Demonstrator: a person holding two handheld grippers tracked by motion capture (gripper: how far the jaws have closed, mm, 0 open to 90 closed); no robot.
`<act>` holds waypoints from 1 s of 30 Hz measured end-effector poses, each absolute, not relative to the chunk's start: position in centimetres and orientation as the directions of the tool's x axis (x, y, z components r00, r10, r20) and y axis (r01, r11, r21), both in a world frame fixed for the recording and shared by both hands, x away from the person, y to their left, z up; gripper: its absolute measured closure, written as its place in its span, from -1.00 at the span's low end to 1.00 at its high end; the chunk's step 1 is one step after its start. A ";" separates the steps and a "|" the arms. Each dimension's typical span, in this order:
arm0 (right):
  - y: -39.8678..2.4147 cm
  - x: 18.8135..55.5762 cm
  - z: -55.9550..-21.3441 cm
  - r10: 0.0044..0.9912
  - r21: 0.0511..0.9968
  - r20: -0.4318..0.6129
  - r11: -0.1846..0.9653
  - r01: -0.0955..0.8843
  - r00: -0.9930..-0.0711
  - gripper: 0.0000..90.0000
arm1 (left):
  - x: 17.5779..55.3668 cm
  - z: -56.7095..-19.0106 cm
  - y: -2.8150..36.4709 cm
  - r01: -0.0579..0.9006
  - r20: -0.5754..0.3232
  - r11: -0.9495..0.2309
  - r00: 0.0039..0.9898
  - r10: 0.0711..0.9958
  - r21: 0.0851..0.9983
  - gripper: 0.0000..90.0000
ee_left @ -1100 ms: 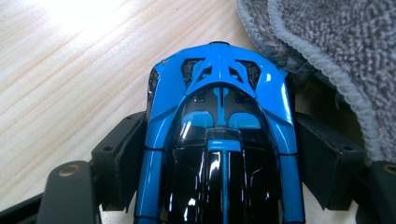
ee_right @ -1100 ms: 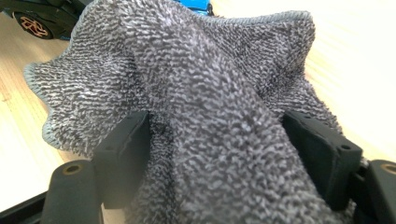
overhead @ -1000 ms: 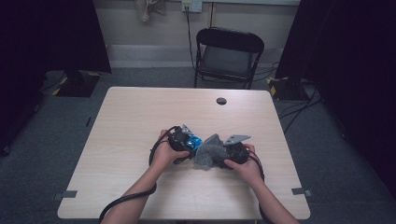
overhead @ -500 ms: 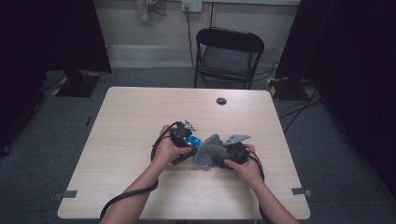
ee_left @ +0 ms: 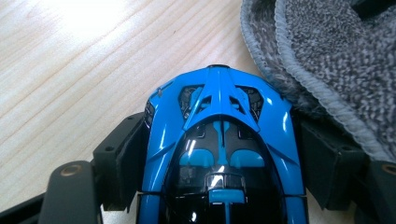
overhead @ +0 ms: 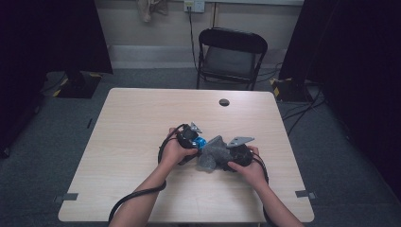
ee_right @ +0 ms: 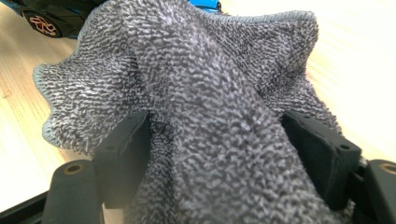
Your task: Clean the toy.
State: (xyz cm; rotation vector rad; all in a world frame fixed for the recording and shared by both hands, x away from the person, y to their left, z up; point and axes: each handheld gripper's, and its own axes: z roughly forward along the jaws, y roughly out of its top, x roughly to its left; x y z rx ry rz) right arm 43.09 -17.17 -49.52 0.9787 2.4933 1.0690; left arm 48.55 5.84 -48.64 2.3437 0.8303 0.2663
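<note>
A glossy blue and black toy car [ee_left: 219, 135] sits between the pads [ee_left: 128, 158] of my left gripper [ee_left: 219, 154], nose pointing away. The jaws have just been closing and now press on both its sides. In the high view the car [overhead: 202, 142] is a small blue spot at the left gripper [overhead: 196, 141], near the table's middle. A grey terry cloth [ee_right: 205, 93] is bunched between the jaws of my right gripper [ee_right: 215, 154], which is shut on it. The cloth [overhead: 213, 152] lies against the car's right side, and its hemmed edge [ee_left: 327, 60] touches the car.
The light wooden table [overhead: 142, 123] has a black round grommet [overhead: 224, 102] near its far edge. A black folding chair [overhead: 230, 56] stands behind the table. Each gripper's cable trails toward the near edge.
My left gripper has shifted slightly with the car between its jaws. The right gripper and the cloth have stayed where they were.
</note>
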 end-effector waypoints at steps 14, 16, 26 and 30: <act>-17.2 43.1 -49.5 0.671 0.717 0.031 0.501 0.484 -0.741 -0.44 | 47.6 -46.5 8.0 0.483 -0.043 -0.542 0.772 0.634 0.688 -0.45; -17.2 43.2 -49.5 0.672 0.717 0.032 0.500 0.485 -0.740 -0.44 | 47.4 -46.1 8.4 0.485 -0.047 -0.531 0.767 0.639 0.695 -0.45; -17.5 43.6 -48.9 0.691 0.699 0.042 0.495 0.515 -0.722 -0.03 | 46.2 -43.7 10.5 0.468 -0.082 -0.488 0.778 0.623 0.737 -0.45; -17.8 43.8 -48.7 0.708 0.695 0.052 0.481 0.535 -0.704 0.40 | 46.0 -43.0 11.1 0.459 -0.085 -0.477 0.781 0.619 0.750 -0.45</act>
